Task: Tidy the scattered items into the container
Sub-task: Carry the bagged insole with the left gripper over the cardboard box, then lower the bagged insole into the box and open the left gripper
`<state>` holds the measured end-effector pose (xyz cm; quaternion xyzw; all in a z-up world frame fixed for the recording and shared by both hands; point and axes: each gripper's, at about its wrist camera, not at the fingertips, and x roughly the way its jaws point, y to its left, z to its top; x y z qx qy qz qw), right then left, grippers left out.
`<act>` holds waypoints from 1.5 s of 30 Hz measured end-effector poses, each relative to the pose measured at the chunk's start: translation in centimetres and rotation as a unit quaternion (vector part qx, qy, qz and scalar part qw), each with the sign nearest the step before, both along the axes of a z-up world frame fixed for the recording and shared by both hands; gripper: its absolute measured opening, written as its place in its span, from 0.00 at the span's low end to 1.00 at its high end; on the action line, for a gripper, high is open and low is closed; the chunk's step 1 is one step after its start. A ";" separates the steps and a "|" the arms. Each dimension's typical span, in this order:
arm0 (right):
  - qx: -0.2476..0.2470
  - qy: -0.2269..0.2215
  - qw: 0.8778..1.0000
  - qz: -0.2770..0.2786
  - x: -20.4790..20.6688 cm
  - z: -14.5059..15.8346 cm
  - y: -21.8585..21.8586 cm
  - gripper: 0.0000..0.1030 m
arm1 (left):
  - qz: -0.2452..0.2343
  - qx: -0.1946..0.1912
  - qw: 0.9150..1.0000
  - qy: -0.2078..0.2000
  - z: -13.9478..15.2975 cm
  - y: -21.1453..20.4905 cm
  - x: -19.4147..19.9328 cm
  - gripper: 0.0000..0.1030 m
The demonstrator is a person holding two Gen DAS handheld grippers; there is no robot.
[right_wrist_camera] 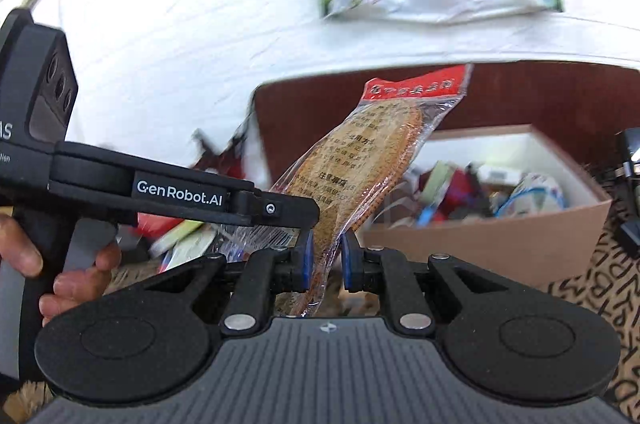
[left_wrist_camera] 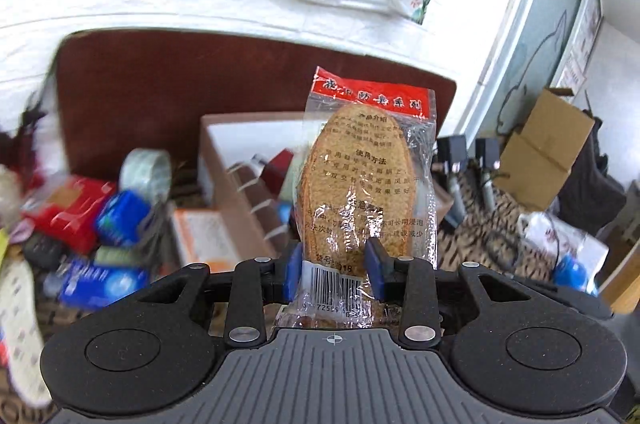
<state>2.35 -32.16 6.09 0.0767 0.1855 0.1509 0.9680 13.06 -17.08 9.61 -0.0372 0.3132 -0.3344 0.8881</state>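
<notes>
Insole packet [left_wrist_camera: 370, 184], a brown woven insole sealed in clear plastic with a red header, stands upright between the blue pads of the left hand-held gripper [left_wrist_camera: 335, 270], which appears to pinch its barcoded lower end. In the right wrist view the same packet [right_wrist_camera: 360, 168] also passes between the pads of the right hand-held gripper [right_wrist_camera: 326, 260]; the left pad touches the film, while a sliver of gap shows at the right pad, so I cannot tell whether that one truly grips.

The cardboard box [left_wrist_camera: 240, 192] lies just ahead of the left hand-held gripper, already part full, with the packet raised in front of it.

To do this step well, I judge the packet should be carried forward over the box's near wall, tipped flat, and let go low inside, so the slippery film does not slide out. Only one hand-held gripper should release last, to avoid the wrapper twisting.

The left wrist view alone shows the remaining clutter to the left: a tape roll [left_wrist_camera: 146, 170], a red pack [left_wrist_camera: 74, 210] and blue packs [left_wrist_camera: 122, 218]. The right wrist view alone shows the person's fingers [right_wrist_camera: 76, 272] on the other handle and the box [right_wrist_camera: 484, 244] interior off to the right.
</notes>
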 end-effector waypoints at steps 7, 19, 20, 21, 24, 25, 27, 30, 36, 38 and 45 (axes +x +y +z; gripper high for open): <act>0.039 -0.008 0.997 -0.071 5.9 0.0 -2.9 0.16 | -0.023 0.010 1.000 0.009 0.6 -4.9 7.7 0.33; 0.150 0.041 0.971 -0.182 17.7 -3.9 -7.3 0.25 | 0.013 0.077 0.997 -0.022 -1.9 -11.7 19.3 0.62; 0.152 0.057 0.971 -0.178 18.7 -4.4 -7.5 0.35 | 0.016 0.067 0.997 -0.018 -2.1 -11.0 19.6 0.63; 0.148 0.071 0.971 -0.174 19.3 -4.9 -7.6 0.41 | 0.017 0.054 0.998 -0.011 -2.3 -10.1 19.9 0.64; 0.122 0.070 0.978 -0.155 19.2 -5.6 -7.4 0.42 | 0.021 0.040 0.999 0.008 -3.1 -8.1 20.0 0.65; 0.117 0.074 0.979 -0.151 19.1 -5.8 -7.3 0.43 | 0.019 0.041 0.999 0.012 -3.3 -7.7 19.9 0.65; 0.115 0.091 0.979 -0.141 18.8 -6.3 -7.2 0.43 | 0.017 0.042 0.999 0.014 -3.7 -7.2 19.5 0.66; 0.120 0.114 0.978 -0.130 18.2 -6.8 -7.3 0.43 | 0.014 0.042 0.999 0.011 -3.8 -6.5 18.6 0.77; 0.089 0.106 0.982 -0.131 17.1 -5.8 -6.3 0.58 | -0.014 0.060 0.998 0.001 -3.8 -6.8 16.9 0.78; 0.066 0.100 0.983 -0.142 17.0 -5.3 -6.3 0.58 | -0.023 0.064 0.998 0.007 -4.2 -6.9 16.6 0.80; 0.009 0.129 0.979 -0.158 18.4 -5.4 -6.7 0.55 | -0.021 0.063 0.997 0.025 -5.5 -6.4 16.3 0.82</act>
